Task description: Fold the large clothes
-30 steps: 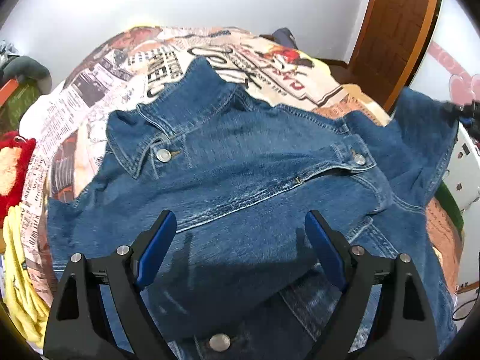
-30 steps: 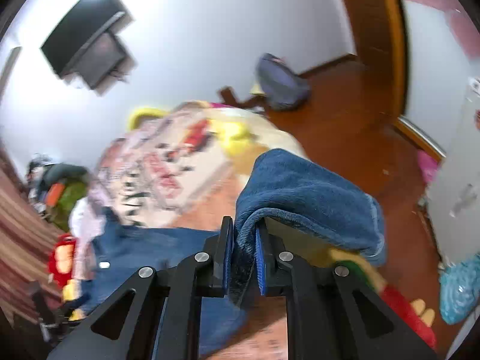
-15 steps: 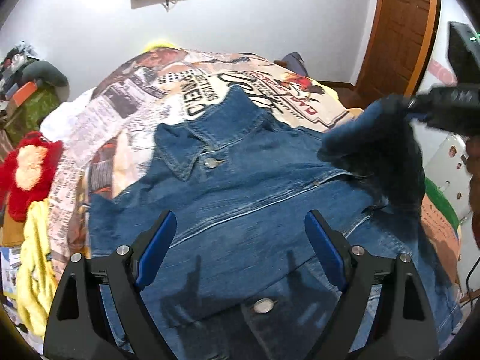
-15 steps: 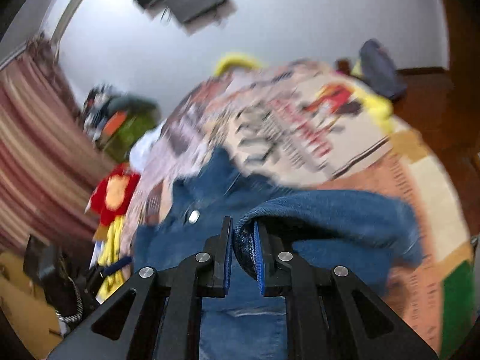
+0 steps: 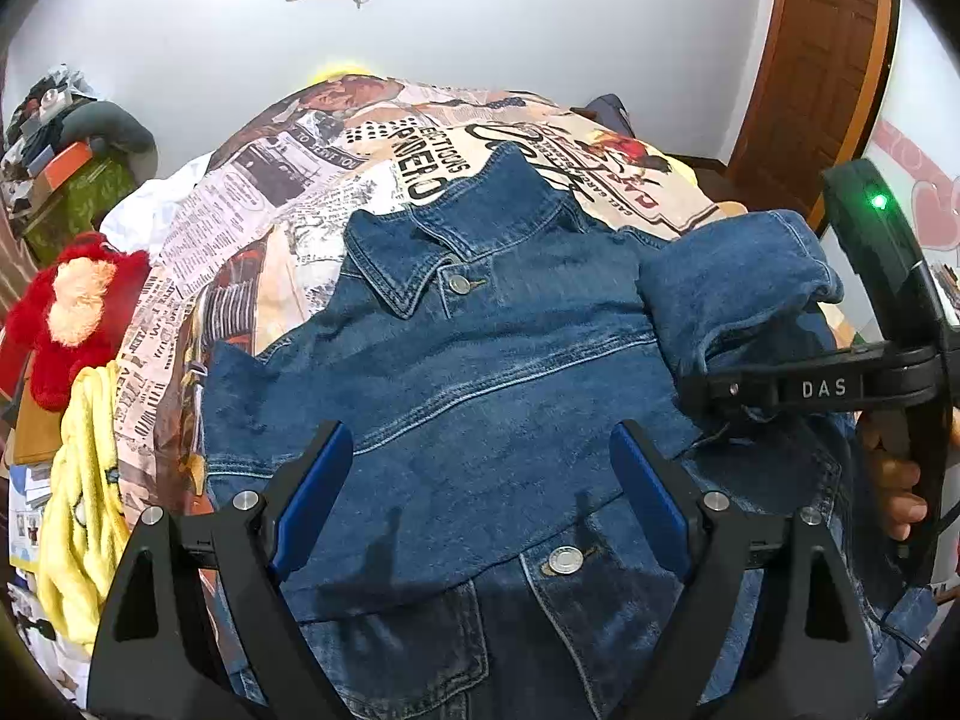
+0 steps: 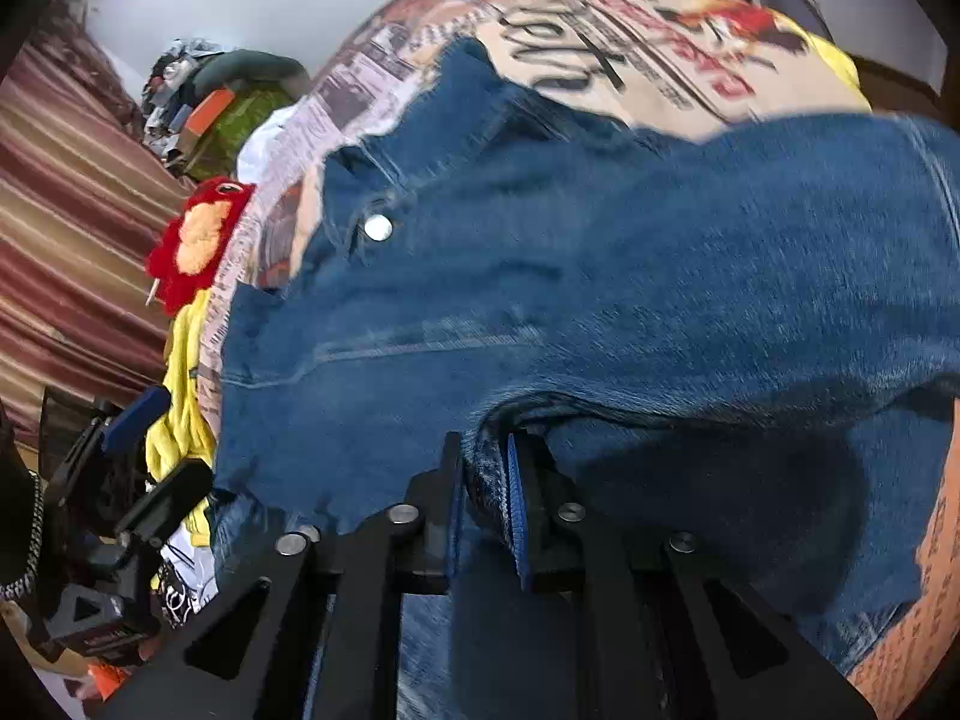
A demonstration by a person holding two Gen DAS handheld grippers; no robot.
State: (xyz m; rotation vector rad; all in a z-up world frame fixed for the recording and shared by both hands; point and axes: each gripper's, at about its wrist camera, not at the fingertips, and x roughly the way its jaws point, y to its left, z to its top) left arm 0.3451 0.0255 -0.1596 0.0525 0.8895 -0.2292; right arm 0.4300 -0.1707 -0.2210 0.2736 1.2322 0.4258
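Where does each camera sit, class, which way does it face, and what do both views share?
Left wrist: sits on the open left gripper, above the denim jacket, facing the wall; the right gripper is visible.
Right wrist: sits on the right gripper, shut on the jacket's sleeve, facing the striped curtain.
Shared: jacket, newspaper-print bedspread, red plush toy.

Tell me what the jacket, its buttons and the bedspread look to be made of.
Jacket: blue denim, judging by its faded twill surface and pale contrast stitching. Buttons: shiny, silver-coloured, likely metal. Bedspread: thin, matte printed fabric, probably cotton or polyester; the fibre can't be told.
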